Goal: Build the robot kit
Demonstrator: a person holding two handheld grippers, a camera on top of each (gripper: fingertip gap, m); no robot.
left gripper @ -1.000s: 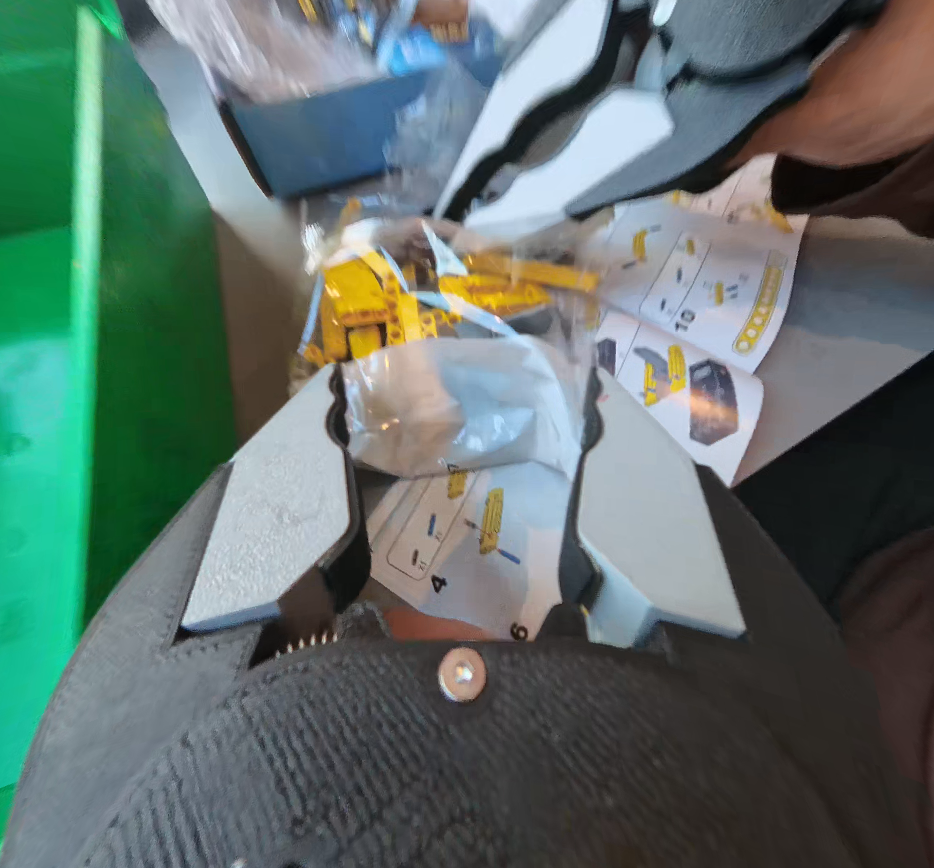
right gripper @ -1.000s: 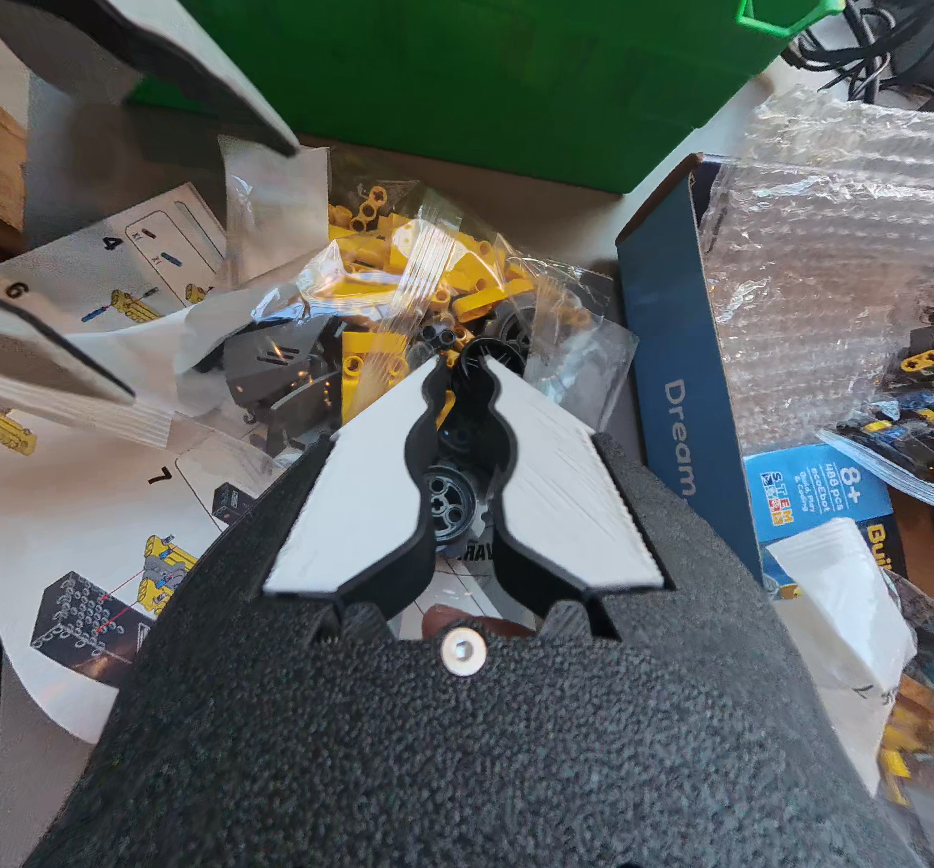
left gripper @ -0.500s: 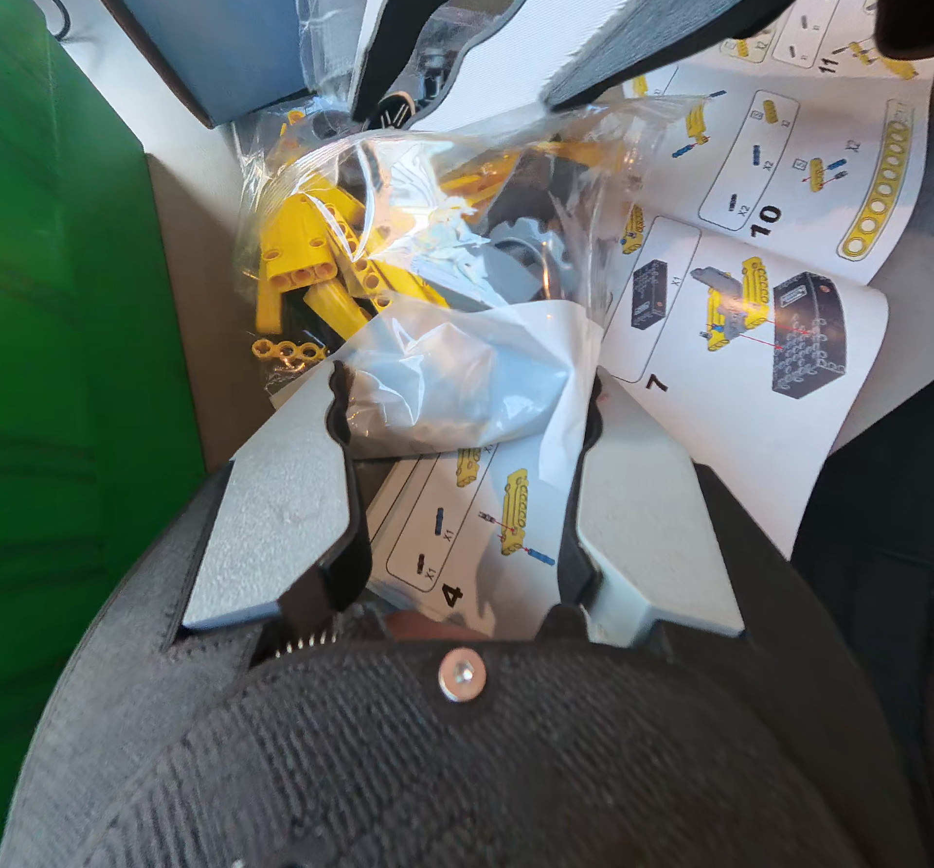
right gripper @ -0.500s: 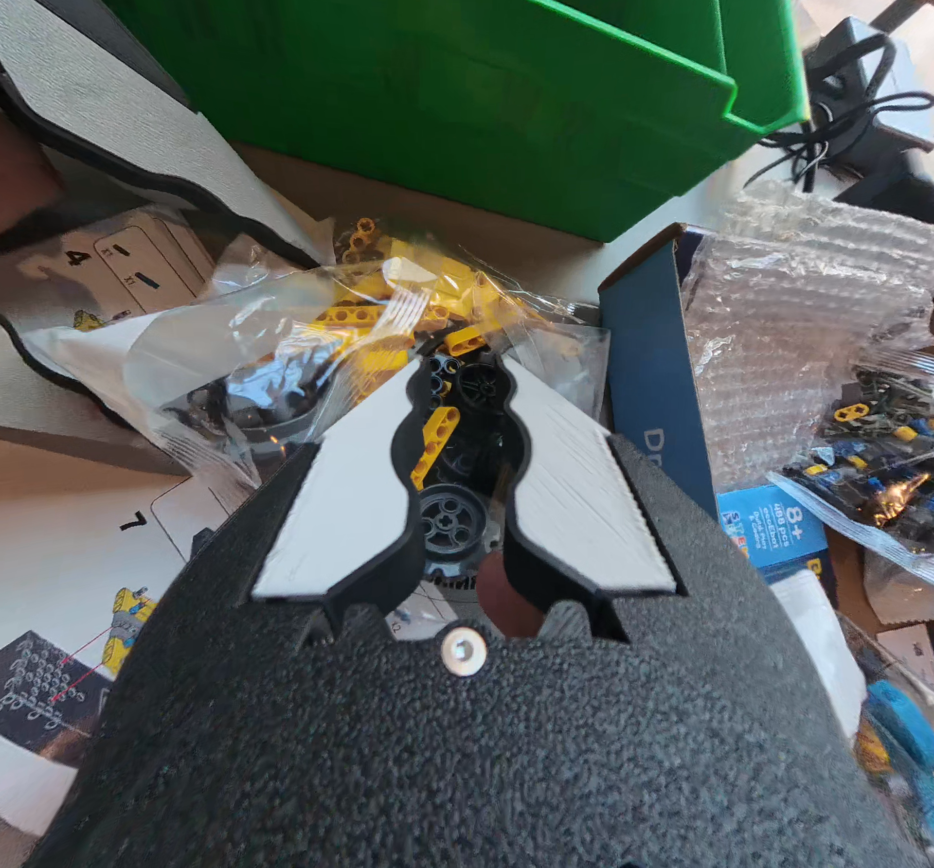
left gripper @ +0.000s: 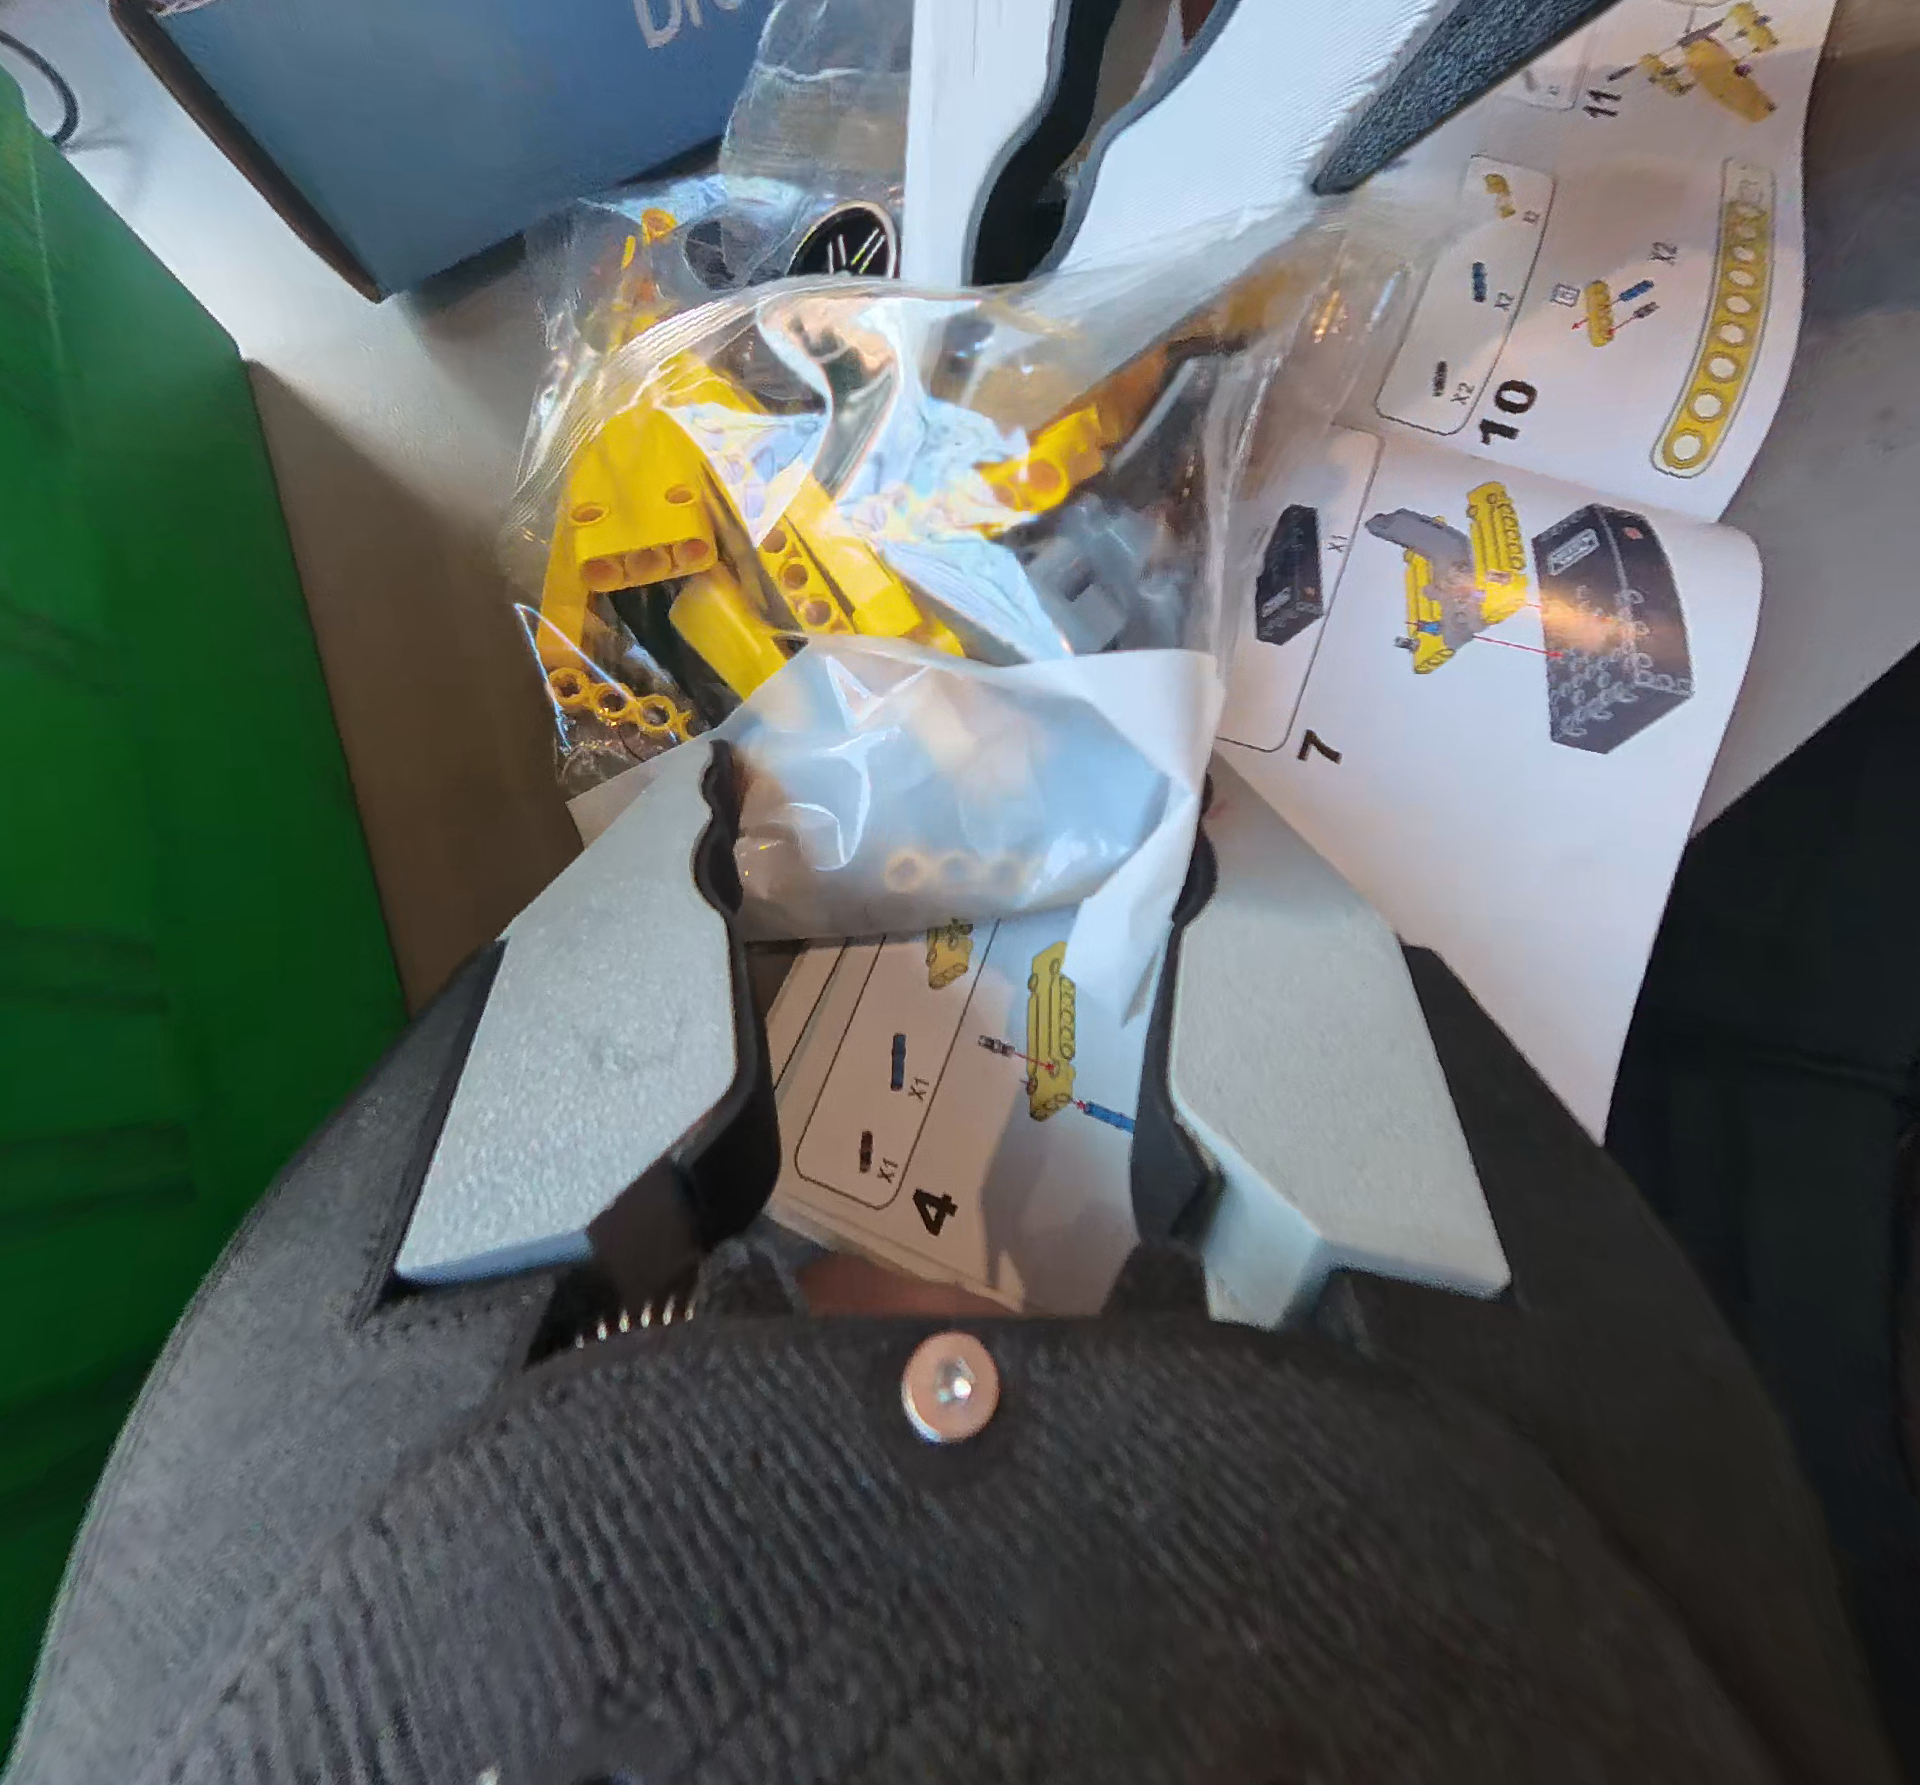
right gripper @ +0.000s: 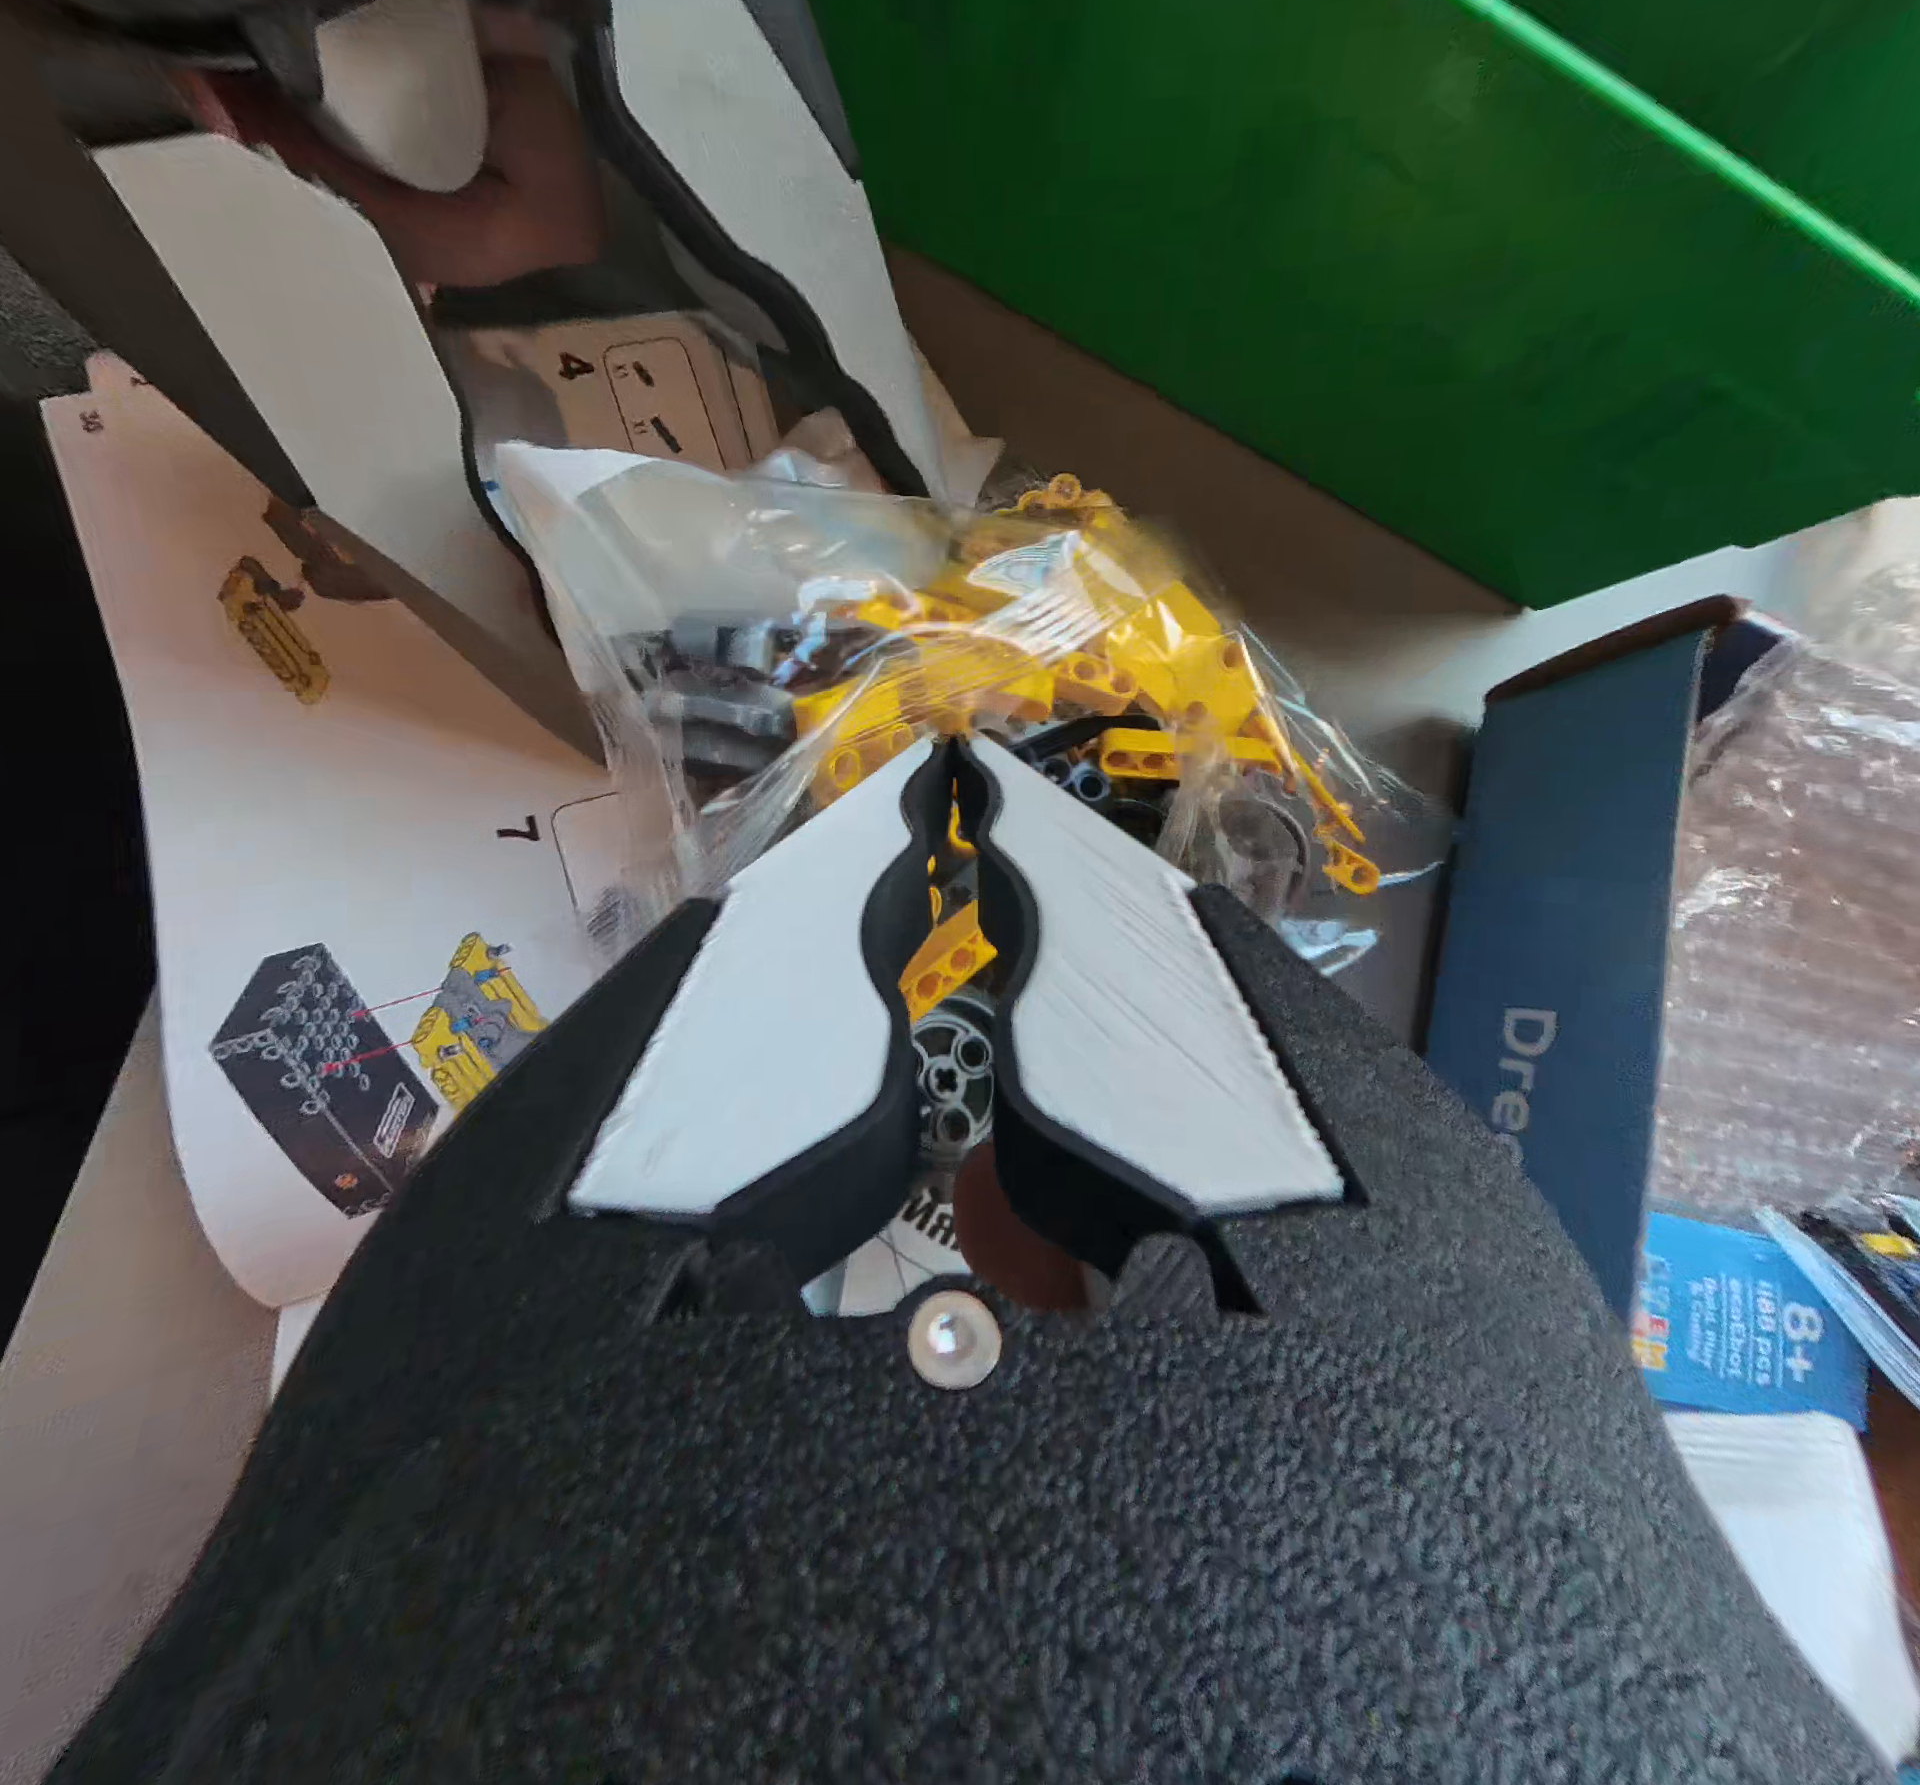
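A clear plastic bag (left gripper: 831,509) of yellow and grey building parts hangs stretched between my two grippers, over an open instruction sheet (left gripper: 1455,800). My left gripper (left gripper: 956,790) is shut on the bag's crumpled near end, with the jaws held wide by the bunched plastic. My right gripper (right gripper: 954,748) is shut on the bag's opposite edge, with its tips pinched together on the plastic. The bag also shows in the right wrist view (right gripper: 1039,634). The right gripper (left gripper: 997,270) faces me in the left wrist view. The left gripper (right gripper: 748,613) shows at the upper left of the right wrist view.
A green bin (right gripper: 1351,177) stands close beside the bag; it fills the left edge of the left wrist view (left gripper: 125,696). A dark blue box (right gripper: 1558,852) with bubble wrap (right gripper: 1787,904) sits on the other side. The instruction sheet (right gripper: 312,800) covers the table below.
My right gripper's tips have closed together on the bag's edge. The two grippers have come closer, and the bag between them is lifted and pulled taut. The left grip is unchanged.
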